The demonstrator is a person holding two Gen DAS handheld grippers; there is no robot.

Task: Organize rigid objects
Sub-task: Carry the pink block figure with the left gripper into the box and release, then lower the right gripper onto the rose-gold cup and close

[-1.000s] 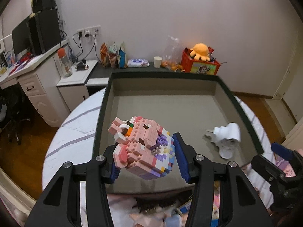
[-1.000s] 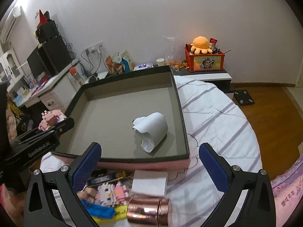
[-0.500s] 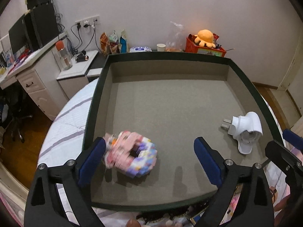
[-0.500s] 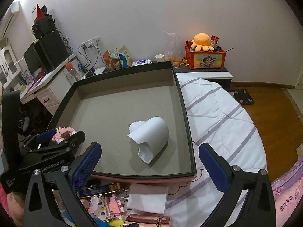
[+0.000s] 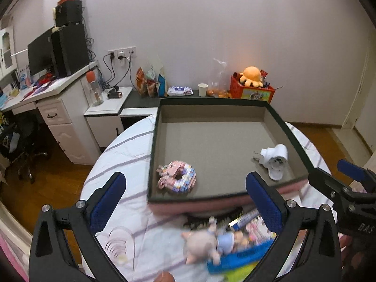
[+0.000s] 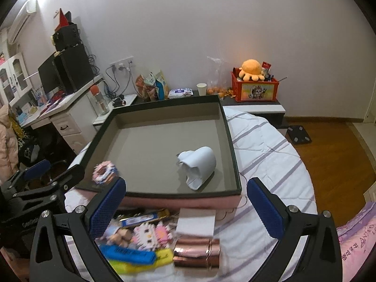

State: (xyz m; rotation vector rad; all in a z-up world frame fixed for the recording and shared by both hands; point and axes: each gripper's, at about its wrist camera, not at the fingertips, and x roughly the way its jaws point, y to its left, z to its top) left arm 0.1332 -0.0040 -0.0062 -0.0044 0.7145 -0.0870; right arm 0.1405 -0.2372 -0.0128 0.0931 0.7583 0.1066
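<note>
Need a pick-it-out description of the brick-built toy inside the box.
On the striped bed sits a wide, shallow, dark-rimmed box. In its near-left corner lies the brick-built toy, pink with purple and white blocks. The only other item inside, the white plug adapter, is smooth and plain.

One box point(image 6: 232, 155), two brick figures point(image 6: 104, 172).

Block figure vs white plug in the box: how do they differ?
The block figure is pink and purple, built of small bricks; the white plug is smooth and plain. The figure lies near the box's left front corner, the plug near its right wall. Both lie loose on the box floor, neither gripped.
</note>
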